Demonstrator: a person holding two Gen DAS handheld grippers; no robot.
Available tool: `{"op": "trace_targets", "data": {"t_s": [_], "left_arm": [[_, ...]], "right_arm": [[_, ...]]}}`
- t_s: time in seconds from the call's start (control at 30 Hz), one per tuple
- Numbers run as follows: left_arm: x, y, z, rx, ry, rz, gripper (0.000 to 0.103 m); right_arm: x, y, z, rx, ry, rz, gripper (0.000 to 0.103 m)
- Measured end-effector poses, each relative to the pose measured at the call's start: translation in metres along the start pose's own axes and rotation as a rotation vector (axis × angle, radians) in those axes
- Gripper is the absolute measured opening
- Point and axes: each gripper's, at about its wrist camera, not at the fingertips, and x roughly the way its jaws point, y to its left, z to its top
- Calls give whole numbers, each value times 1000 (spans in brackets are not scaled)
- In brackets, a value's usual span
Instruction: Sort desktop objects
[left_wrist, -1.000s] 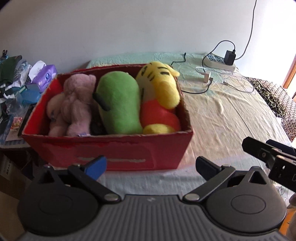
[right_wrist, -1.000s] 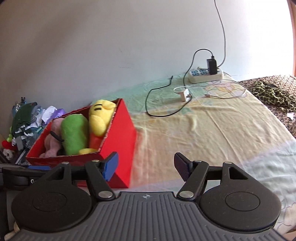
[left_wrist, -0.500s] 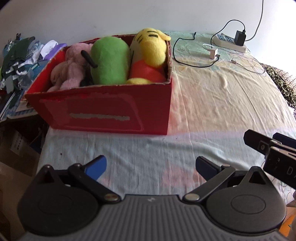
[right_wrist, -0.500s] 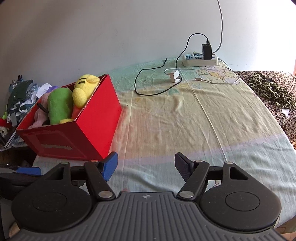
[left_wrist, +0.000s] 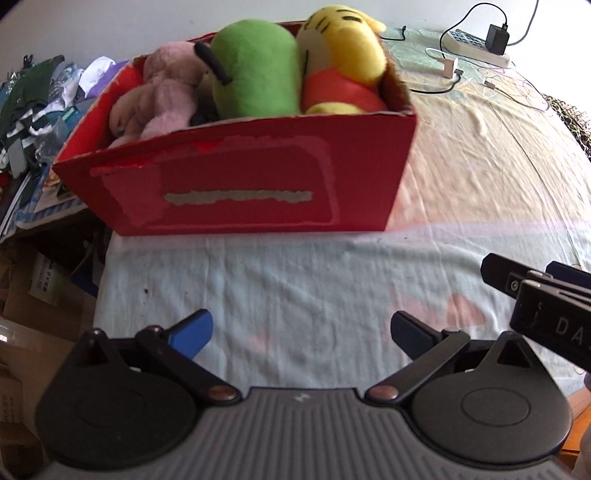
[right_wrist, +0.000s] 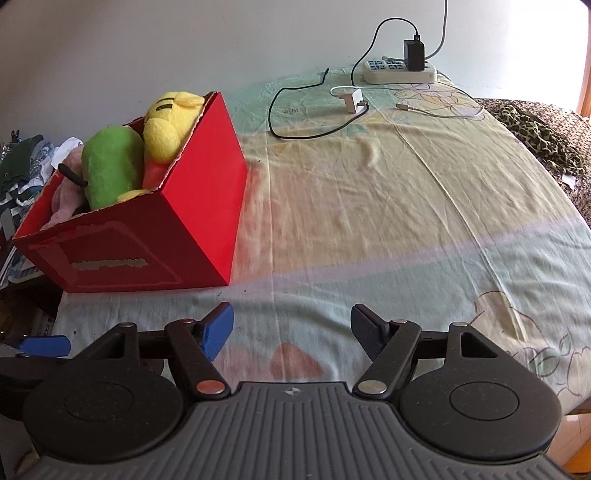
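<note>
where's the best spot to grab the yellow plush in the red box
Probably its head, from above: the yellow plush stands upright and its head rises clear of the red box rim, while the green plush crowds its left side.

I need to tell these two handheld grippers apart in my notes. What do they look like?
Both look alike: a ribbed grey body, two round black discs, and black linkage arms with metal pivots. The left gripper and right gripper each carry blue textured finger pads. The right gripper's side shows white lettering, partly cut off.
</note>
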Motion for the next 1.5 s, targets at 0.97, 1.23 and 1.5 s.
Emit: {"op": "trace_targets", "data": {"t_s": [0.97, 1.23, 1.5], "left_arm": [[12, 111, 20, 55, -20, -39, 103], [-24, 125, 46, 59, -116, -2, 103], [-36, 144, 72, 40, -149, 25, 103]], "right_arm": [[14, 125, 3, -10, -5, -87, 73], [-7, 141, 31, 13, -87, -75, 73], [-14, 151, 49, 33, -133, -108, 73]]}}
